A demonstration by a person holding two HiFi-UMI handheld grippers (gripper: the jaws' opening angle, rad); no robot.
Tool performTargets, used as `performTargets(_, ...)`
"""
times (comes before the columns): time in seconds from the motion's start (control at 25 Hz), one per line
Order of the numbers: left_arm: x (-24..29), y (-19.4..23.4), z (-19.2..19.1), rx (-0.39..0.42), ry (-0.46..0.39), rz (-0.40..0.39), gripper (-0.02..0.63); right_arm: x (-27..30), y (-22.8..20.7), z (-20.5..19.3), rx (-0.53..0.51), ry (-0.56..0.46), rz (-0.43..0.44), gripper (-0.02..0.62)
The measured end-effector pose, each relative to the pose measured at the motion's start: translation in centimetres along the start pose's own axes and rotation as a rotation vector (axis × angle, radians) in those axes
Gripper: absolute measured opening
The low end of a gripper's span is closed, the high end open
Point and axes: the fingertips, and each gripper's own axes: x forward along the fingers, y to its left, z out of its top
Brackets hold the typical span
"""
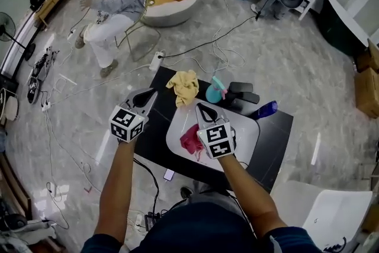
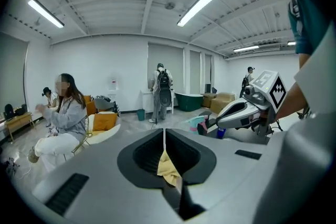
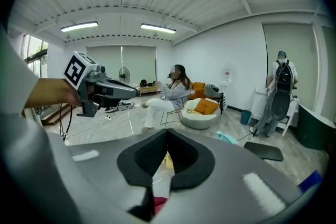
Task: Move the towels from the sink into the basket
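Closest to me were my own forearms, carrying the left gripper [image 1: 151, 93] over the black table [image 1: 278, 127] and the right gripper [image 1: 202, 107] above the white sink [image 1: 249, 138]. Both pairs of jaws were pressed together with nothing between them; cloth showed only beyond their tips. A pink towel [image 1: 189, 142] lay in the sink just beside my right gripper, and a yellow towel [image 1: 183, 87] sat at the sink's far rim, though I could not tell whether it was inside. I could not pick out the basket with certainty. To do this well, I judged I should spread the jaws before lowering, bite a raised fold rather than scrape the basin floor, and lift clear of the rim. The pink towel was crumpled, its longer run lying roughly toward and away from me, partly hidden. The yellow one was a bunched heap with no clear axis.
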Motion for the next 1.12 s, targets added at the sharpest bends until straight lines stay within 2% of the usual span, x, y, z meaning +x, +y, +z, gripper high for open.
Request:
performTargets(0.24, 7.0, 3.3, -4.8, -0.025, 0.113, -0.027, 0.013, 5.8, -1.9, -3.5, 0.038, 0.064, 0.006, 0.015)
performTargets(0.32, 9.6, 4.4, -6.5, -0.039, 0.156, -0.034, 0.042, 7.8, -2.8, -4.9, 0.053, 0.093, 0.014, 0.018)
performTargets(0.4, 11.7, 5.2, -8.3, -0.047, 0.191, -0.038, 0.057, 9.6, -3.4, -6.4, 0.073, 0.12, 0.023, 0.063)
performTargets(0.48, 13.6, 5.8, -10.2, -0.047, 0.223, -0.034, 0.078, 11.1, -3.9, -8.2, 0.09, 0.147, 0.025, 0.069)
performTargets(0.8, 18.9, 8.0, -16.2, 0.003, 0.34, -0.011, 0.153, 15.8, -4.4, -13.7, 0.11, 0.222, 0.044, 0.157)
performTargets(1.12, 21.6, 8.5, -19.7, 0.059, 0.408, -0.018, 0.172, 19.1, -4.2, -17.0, 0.07, 0.268, 0.05, 0.173)
